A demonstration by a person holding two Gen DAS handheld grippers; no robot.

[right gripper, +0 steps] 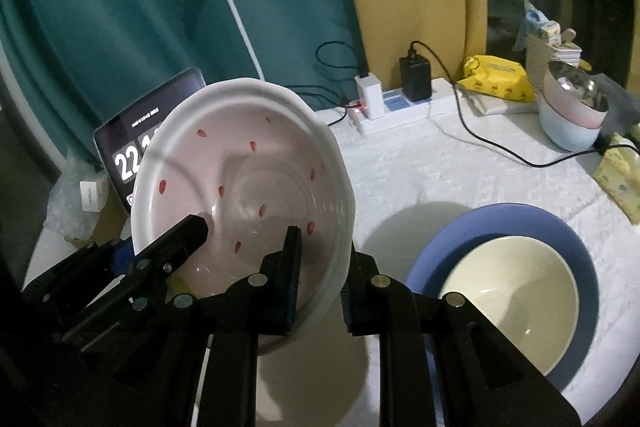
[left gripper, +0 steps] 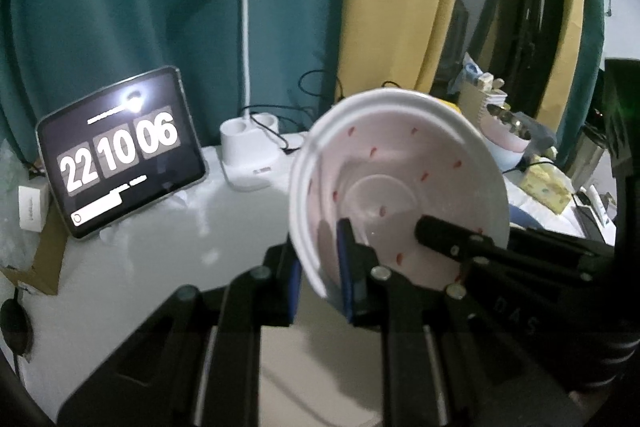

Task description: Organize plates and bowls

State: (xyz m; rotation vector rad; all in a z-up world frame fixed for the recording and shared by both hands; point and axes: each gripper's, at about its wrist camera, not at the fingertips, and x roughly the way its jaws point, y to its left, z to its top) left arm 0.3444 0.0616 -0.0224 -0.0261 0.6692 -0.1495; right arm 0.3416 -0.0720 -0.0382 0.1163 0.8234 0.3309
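Note:
A white bowl with red specks (left gripper: 400, 183) is held tilted above the table, its inside facing the cameras. My left gripper (left gripper: 320, 279) is shut on its left rim, one finger inside and one outside. My right gripper (right gripper: 320, 291) is shut on its lower right rim (right gripper: 336, 267). The right gripper's fingers (left gripper: 452, 235) reach into the bowl in the left wrist view, and the left gripper's fingers (right gripper: 180, 239) show in the right wrist view. A cream bowl (right gripper: 508, 291) sits on a blue plate (right gripper: 500, 223) at the right.
A tablet clock (left gripper: 120, 155) and a white desk lamp (left gripper: 248, 155) stand at the back left. A power strip with chargers (right gripper: 400, 103), a yellow packet (right gripper: 496, 79), stacked bowls (right gripper: 572, 115) and a tissue pack (right gripper: 620, 179) stand at the back right. Cables cross the white tablecloth (right gripper: 420, 167).

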